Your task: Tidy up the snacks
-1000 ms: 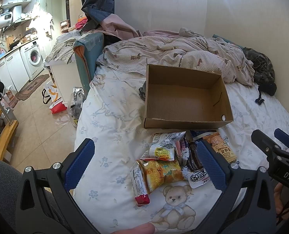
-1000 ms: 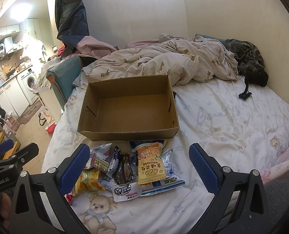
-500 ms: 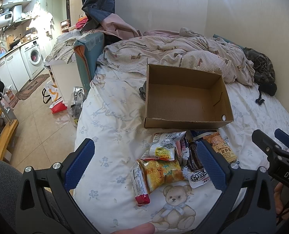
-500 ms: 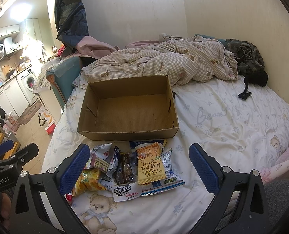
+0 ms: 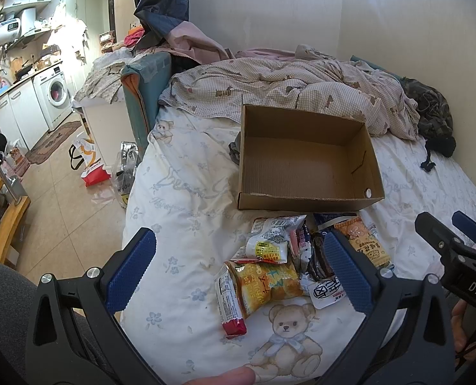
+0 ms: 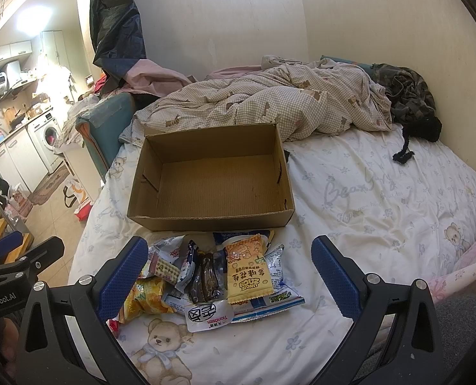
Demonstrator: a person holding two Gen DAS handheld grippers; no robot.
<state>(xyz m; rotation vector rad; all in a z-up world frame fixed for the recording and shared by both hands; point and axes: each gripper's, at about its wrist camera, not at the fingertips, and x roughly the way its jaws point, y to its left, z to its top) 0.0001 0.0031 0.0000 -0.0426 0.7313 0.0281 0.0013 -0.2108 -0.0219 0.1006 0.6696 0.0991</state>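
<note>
While both views share the box (image 5: pixel 305 199), only the left wrist shows a fingertip (image 5: pixel 225 377).

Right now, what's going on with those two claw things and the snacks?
Left gripper open, empty. Right gripper open, empty. Snack pile on the bedsheet, cardboard box empty behind it. Nothing in the way.

Box (image 6: pixel 210 221) on the bed (image 6: pixel 366 199), blanket (image 6: pixel 270 106) behind it; snacks (image 6: pixel 212 276) heaped before it, near the bed's front edge.
</note>
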